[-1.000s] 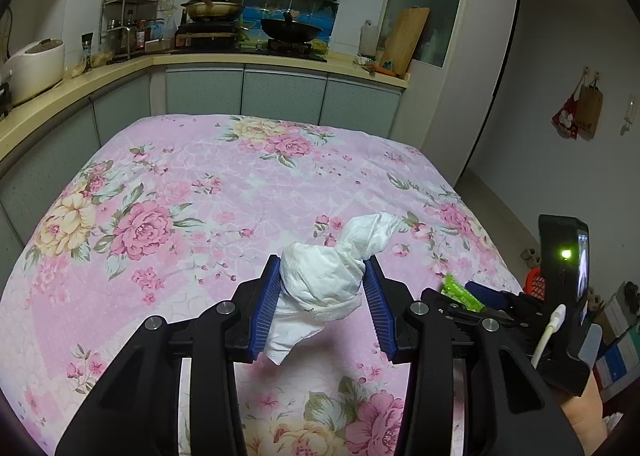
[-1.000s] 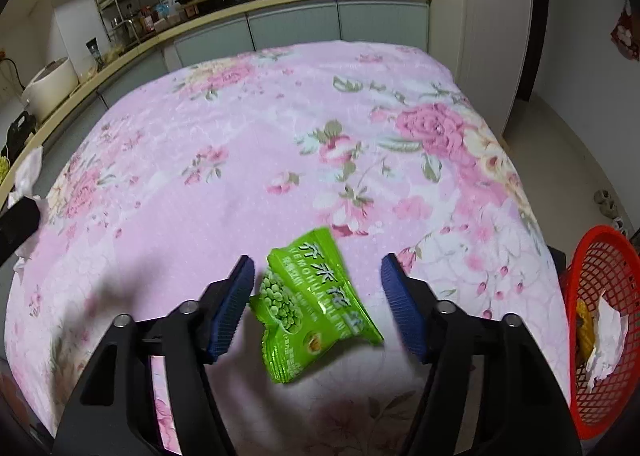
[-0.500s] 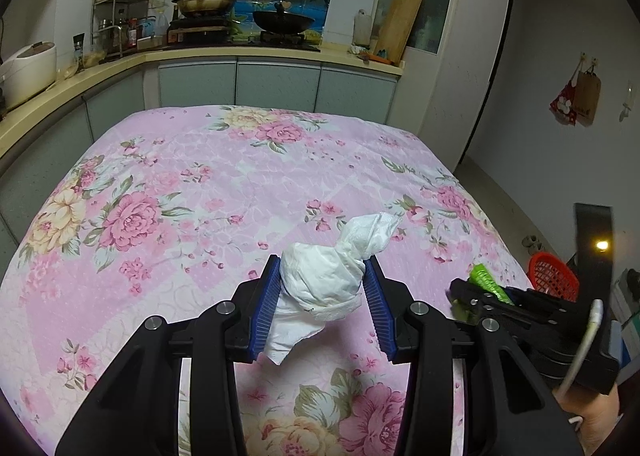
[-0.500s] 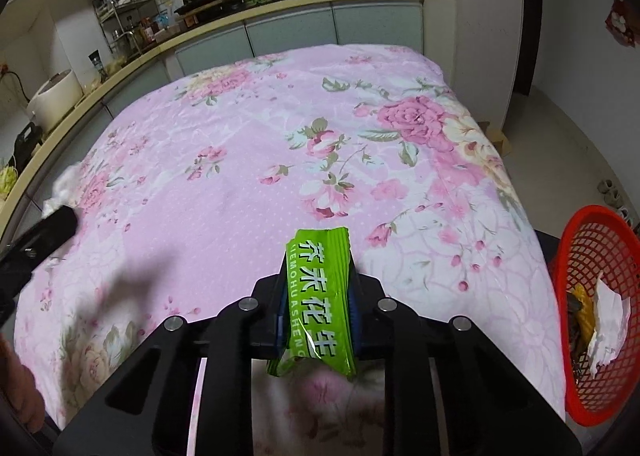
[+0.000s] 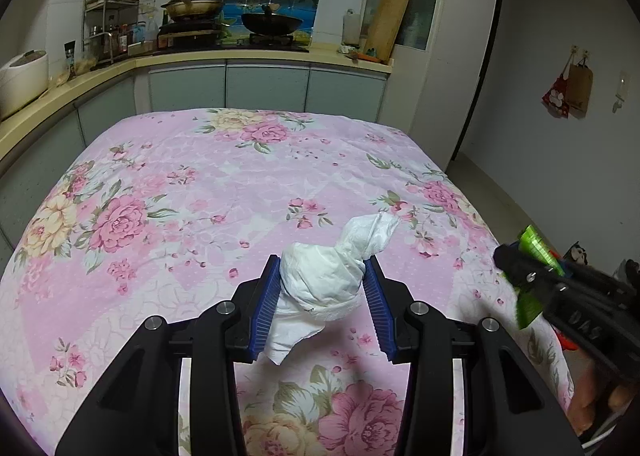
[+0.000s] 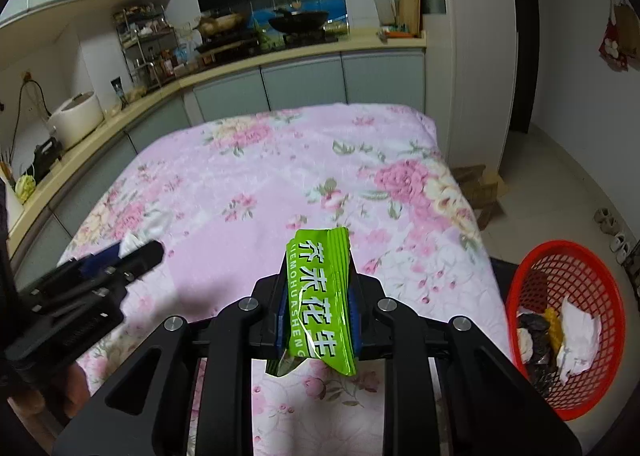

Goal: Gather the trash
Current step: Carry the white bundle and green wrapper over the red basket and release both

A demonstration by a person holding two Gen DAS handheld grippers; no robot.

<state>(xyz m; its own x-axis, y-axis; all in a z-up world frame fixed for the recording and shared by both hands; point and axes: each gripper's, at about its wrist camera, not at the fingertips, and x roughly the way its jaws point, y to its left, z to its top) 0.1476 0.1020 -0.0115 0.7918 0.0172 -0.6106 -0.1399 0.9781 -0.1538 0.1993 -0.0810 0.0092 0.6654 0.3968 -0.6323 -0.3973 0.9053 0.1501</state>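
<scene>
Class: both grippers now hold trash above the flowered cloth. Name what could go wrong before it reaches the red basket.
1. The green snack wrapper is slick and crumpled in the right gripper; it might slip out.
2. The white tissue wad droops below the left gripper, so it could snag the flowered cloth.
3. The red basket sits low beside the table; a drop may miss.

A pink floral quilted cloth [image 5: 224,192] covers the broad surface in front of a beige L-shaped kitchen counter [image 5: 80,92] carrying a white rice cooker [image 5: 22,76], a metal wire spice rack [image 5: 112,32], a black wok [image 5: 272,22] and a leaning wooden cutting board [image 5: 386,24].
</scene>
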